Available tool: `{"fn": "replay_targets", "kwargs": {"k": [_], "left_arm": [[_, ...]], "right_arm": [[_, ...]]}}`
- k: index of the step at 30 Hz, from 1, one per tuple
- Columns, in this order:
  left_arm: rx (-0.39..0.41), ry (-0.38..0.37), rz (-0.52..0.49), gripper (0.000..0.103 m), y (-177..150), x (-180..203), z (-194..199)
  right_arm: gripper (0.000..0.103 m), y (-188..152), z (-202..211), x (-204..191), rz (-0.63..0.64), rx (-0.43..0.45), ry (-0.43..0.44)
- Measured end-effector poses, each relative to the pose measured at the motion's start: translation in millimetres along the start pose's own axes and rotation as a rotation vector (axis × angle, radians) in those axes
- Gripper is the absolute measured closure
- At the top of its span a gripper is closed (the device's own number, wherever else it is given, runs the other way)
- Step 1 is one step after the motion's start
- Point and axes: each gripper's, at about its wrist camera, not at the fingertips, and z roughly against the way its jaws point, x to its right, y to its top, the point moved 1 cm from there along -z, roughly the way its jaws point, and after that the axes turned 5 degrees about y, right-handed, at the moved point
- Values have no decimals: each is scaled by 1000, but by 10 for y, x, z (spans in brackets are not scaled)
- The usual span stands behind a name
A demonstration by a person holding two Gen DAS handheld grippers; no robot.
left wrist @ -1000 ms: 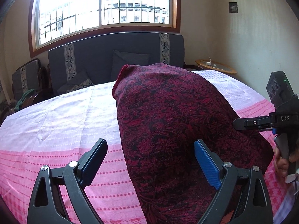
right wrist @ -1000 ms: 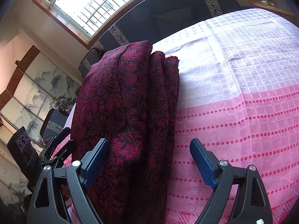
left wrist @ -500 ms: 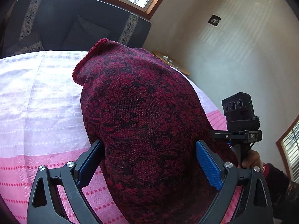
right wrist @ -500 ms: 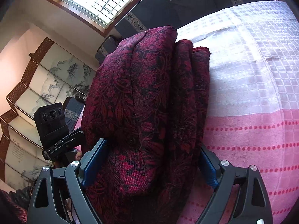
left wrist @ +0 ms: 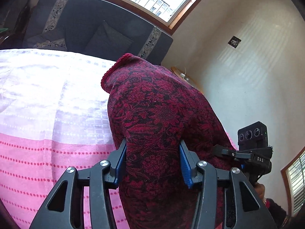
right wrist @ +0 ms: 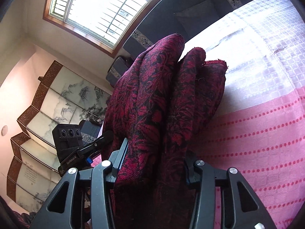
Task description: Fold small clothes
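Observation:
A dark red garment with a black floral pattern [left wrist: 158, 110] lies folded in thick layers on the pink and white cloth. My left gripper [left wrist: 152, 162] is shut on its near left end, with the blue pads pressed into the fabric. My right gripper [right wrist: 154, 164] is shut on the near right end of the same garment [right wrist: 162, 103], where several stacked folds show. The garment's far hemmed edge [left wrist: 114, 66] rests on the white part of the cloth. Each gripper shows in the other's view, the right one [left wrist: 251, 152] and the left one [right wrist: 76, 150].
The pink and white checked tablecloth [left wrist: 47, 114] covers the table. A dark sofa with cushions [left wrist: 95, 30] stands behind it under a window. A small round side table [left wrist: 183, 76] is by the wall. A painted folding screen [right wrist: 38, 114] stands at the left.
Both grippers moved in over the garment's near ends and closed from wide open onto the fabric. The near edge of the garment has bunched up and risen between the jaws.

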Motion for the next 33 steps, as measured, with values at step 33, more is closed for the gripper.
{"fn": "replay_targets", "kwargs": {"k": [33], "left_arm": [[168,343,-145,55,-1115,-2,2112]], "right_arm": [[62,-1233,-499,-1264,100,-36,135]]}}
